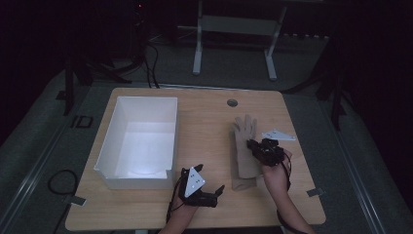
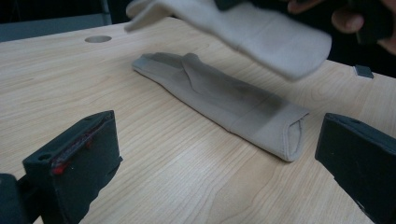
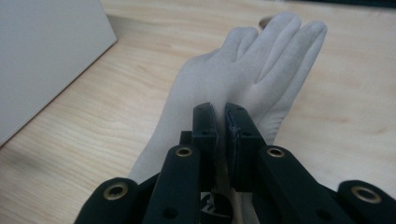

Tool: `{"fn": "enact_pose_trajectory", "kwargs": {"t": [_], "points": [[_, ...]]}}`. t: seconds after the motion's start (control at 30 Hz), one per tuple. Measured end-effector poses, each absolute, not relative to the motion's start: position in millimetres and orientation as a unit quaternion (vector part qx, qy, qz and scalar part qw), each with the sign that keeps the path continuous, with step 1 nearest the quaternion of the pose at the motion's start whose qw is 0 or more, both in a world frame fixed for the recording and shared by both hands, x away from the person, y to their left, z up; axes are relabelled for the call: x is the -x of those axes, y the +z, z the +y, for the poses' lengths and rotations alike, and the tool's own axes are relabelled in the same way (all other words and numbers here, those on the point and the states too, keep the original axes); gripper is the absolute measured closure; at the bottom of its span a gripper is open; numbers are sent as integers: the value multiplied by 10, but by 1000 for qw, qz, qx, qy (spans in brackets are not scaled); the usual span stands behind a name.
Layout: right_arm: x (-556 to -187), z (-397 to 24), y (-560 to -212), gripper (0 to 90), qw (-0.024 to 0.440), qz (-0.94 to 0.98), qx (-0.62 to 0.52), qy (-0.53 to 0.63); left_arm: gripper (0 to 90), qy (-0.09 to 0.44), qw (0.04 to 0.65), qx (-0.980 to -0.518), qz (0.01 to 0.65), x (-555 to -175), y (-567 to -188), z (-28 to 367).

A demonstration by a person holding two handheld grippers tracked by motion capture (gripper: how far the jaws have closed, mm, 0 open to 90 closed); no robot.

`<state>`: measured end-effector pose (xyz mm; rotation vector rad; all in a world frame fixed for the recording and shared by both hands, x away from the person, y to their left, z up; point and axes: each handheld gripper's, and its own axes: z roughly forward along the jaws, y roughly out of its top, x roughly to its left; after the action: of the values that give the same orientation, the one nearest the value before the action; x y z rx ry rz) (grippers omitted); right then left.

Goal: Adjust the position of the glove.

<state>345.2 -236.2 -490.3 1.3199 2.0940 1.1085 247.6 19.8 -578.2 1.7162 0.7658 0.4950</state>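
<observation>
1. No brand, label or readable writing appears on the gloves, the box or the claws
2. The held glove (image 3: 243, 70) is pale beige knit fabric, its four fingers lying close together and pointing away from the right claw (image 3: 220, 122); the cuff end hangs as a soft, rounded flap in the left gripper view (image 2: 285, 46)
3. The right claw's two black jaws are pressed together with a thin fold of that glove pinched between them, near the palm
4. In the high view the right claw (image 1: 254, 146) is over the right half of the table (image 1: 204, 141), and the held glove (image 1: 245, 127) stretches from it toward the far edge
5. A second glove (image 2: 224, 100) of the same beige cloth lies flat on the table just below the held one, folded lengthwise into a narrow strip, its open cuff facing the left claw
6. In the high view this second glove (image 1: 246, 183) shows by the person's right hand, near the front edge
7. The left claw (image 2: 210, 154) has its jaws spread wide with nothing between them, low over bare wood, aimed at the folded glove's cuff; in the high view it (image 1: 219, 191) sits near the front edge
8. A white open box (image 1: 139, 141) stands on the left half of the table, well apart from both gloves
</observation>
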Motion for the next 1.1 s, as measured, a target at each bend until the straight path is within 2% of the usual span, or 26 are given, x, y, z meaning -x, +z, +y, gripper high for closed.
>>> {"fn": "enact_pose_trajectory", "kwargs": {"t": [0.6, 0.73, 0.8, 0.83, 0.87, 0.93, 0.97, 1.03, 1.1], "points": [[-3470, -2273, -5398, 810, 185, 767, -500, 356, 1, 212, 563, -731, 323, -2472, -5781, 190], [-3486, -2278, -5448, 793, 181, 772, -497, 353, 1, 226, 558, -734, 312, -2451, -5781, 169], [-3508, -2277, -5450, 738, 179, 779, -489, 348, 1, 239, 551, -736, 313, -2442, -5780, 151], [-3518, -2282, -5438, 672, 171, 782, -485, 352, 1, 239, 552, -736, 312, -2440, -5780, 151], [-3518, -2282, -5438, 672, 171, 782, -485, 352, 1, 237, 552, -736, 311, -2442, -5779, 155], [-3511, -2291, -5400, 598, 174, 785, -476, 355, 2, 227, 560, -733, 312, -2462, -5781, 169], [-3503, -2325, -5348, 498, 171, 786, -466, 370, 2, 220, 560, -732, 319, -2479, -5780, 183], [-3500, -2347, -5315, 469, 172, 784, -462, 376, 1, 215, 566, -727, 324, -2484, -5782, 197], [-3493, -2412, -5230, 366, 175, 779, -451, 399, 1, 221, 562, -723, 337, -2492, -5783, 202]]}}
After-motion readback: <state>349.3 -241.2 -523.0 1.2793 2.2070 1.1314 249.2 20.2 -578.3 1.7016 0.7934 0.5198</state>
